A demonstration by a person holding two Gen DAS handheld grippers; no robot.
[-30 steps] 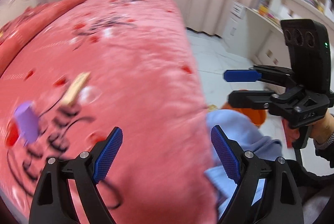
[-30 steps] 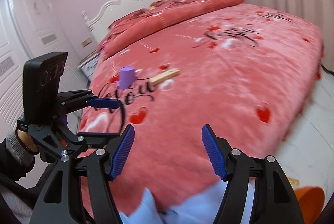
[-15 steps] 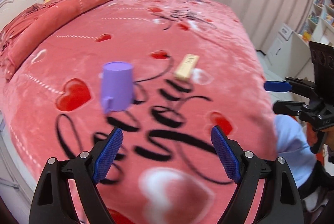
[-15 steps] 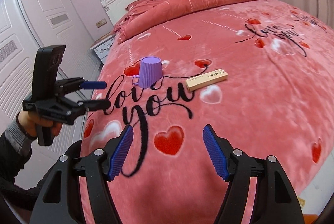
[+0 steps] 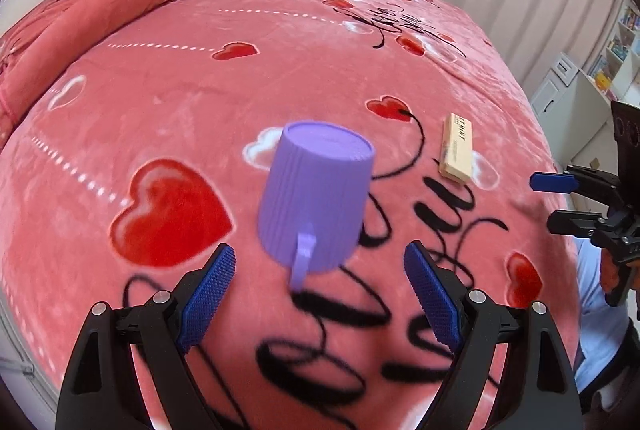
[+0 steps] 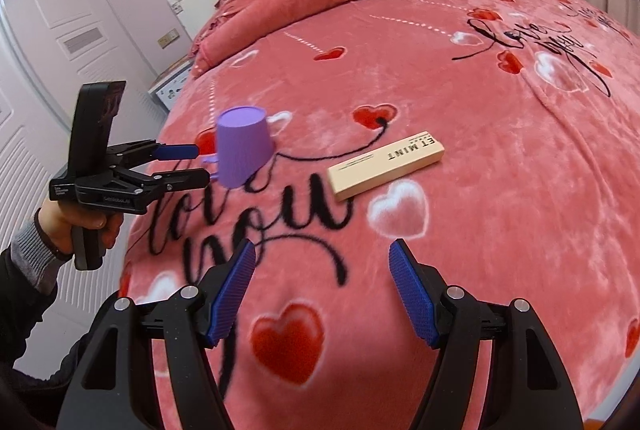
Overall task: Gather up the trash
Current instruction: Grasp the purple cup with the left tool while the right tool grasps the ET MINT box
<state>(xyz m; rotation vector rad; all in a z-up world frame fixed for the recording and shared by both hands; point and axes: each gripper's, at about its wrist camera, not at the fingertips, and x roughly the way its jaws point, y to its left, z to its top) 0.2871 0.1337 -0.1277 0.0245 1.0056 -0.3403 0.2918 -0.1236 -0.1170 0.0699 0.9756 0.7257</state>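
Cup [image 5: 316, 197] and box [image 5: 457, 149] sit on the pink blanket [image 5: 200, 77], and you're right on top of them now. The purple cup stands upside down on the black lettering, handle toward your left gripper [image 5: 316, 294]. A second ago that view was mostly bed edge and floor, with the cup a blur far off to the left; now the cup fills the middle of the frame, just ahead of your spread blue pads [image 5: 208, 294]. Nothing between them yet, no contact.

Your right gripper [image 6: 322, 294] has come in as well. A second ago the box was small and well up the bed; now the cream box [image 6: 386, 163] lies flat just ahead of the pads, its printed end pointing right, beside a white heart. Those jaws stand apart too, empty, much as they were.

From the right view your left gripper [image 6: 188, 165] hangs level with the cup [image 6: 244, 149], its tips by the handle side; touching or just short, you can't tell from here. Cup and box are near each other, not touching, neither one moved.
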